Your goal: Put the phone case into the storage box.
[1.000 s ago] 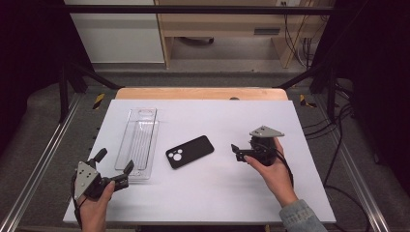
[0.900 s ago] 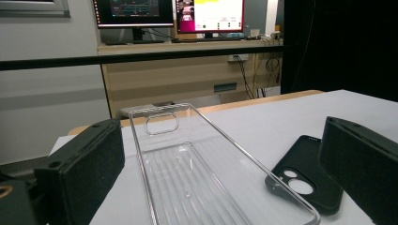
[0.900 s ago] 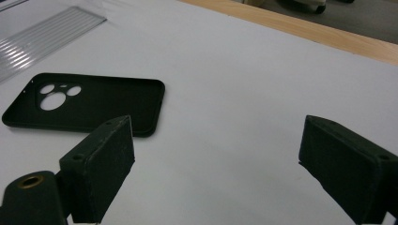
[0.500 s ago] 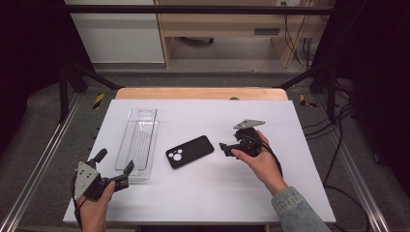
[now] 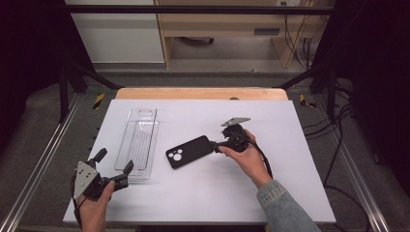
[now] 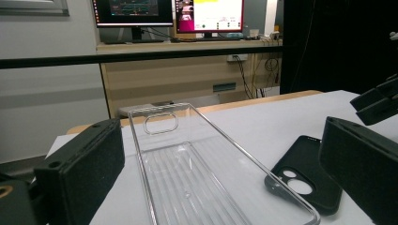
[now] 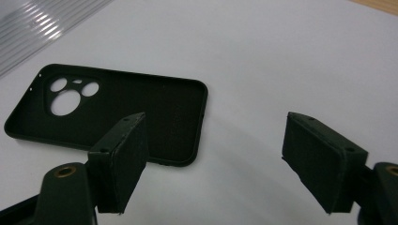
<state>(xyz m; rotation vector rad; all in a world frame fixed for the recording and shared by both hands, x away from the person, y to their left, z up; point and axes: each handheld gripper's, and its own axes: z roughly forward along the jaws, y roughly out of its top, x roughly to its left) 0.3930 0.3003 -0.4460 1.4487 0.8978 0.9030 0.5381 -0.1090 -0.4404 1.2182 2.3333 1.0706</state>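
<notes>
2 phone cases lie on the white table [image 5: 290, 193]: a black phone case [image 5: 189, 151] near the centre, camera cutouts toward the person's left, and a clear phone case [image 5: 139, 141] just to its left, well apart from it.

Change over the last second: the right gripper [image 5: 216, 146] has travelled leftward across the table from a position well right of the black phone case to its right-hand short end. Its jaws have just been closing, yet they remain parted. In the right gripper view [image 7: 213, 161] the near short end of the case lies partly behind 1 pad [image 7: 126, 154], while the other pad stands over bare table. No pad presses on the case; contact cannot be confirmed.

The left gripper [image 5: 114, 169] is unchanged, held at the table's near-left corner, jaws released and holding nothing. In the left gripper view the near end of the clear phone case lies between its pads [image 6: 84, 173], untouched.

Meaning for the work: the approach to the black phone case appears nearly complete. The probable next step is to centre the jaws on the case end, then clamp. An off-centre closure could push the case instead of gripping it.
</notes>
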